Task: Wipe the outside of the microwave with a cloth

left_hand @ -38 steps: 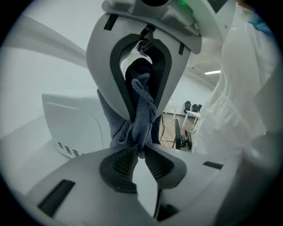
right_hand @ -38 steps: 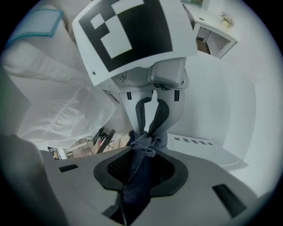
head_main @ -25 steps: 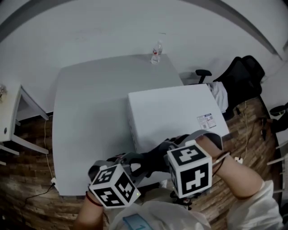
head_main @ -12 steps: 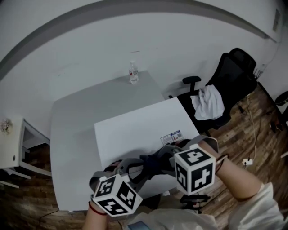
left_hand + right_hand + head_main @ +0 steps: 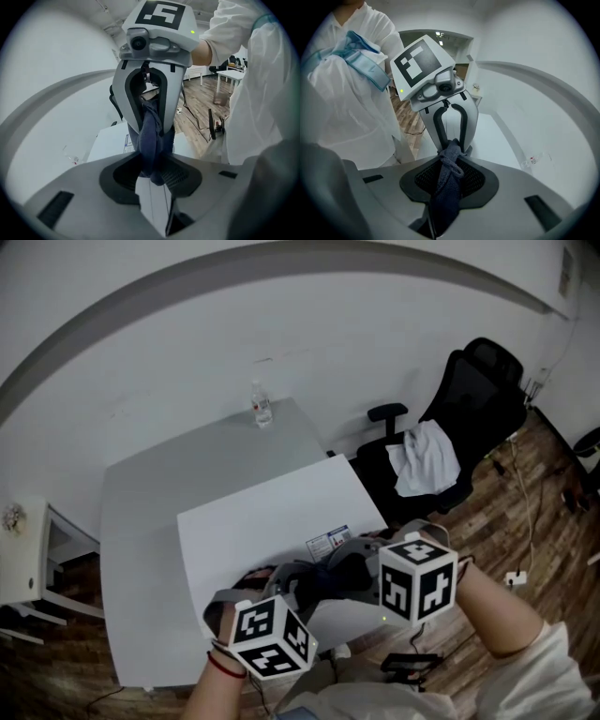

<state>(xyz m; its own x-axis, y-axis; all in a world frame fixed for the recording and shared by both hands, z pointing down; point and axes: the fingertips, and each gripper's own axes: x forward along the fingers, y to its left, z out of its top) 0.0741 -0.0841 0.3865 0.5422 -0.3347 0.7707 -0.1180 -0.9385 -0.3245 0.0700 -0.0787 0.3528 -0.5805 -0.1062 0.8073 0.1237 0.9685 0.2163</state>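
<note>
A: Do we record any legible text here?
B: None. We note a small printed sticker (image 5: 328,543) on the top of the white box-shaped microwave (image 5: 248,540) and a red label (image 5: 263,412) on the clear plastic bottle (image 5: 260,399); both are too small to read.

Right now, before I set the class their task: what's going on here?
A person holds a dark cloth between two handheld grippers, over the white microwave on the grey table. The right gripper is clamped on the cloth. The left gripper has just been opening its jaws, with the cloth's end between them.
</note>
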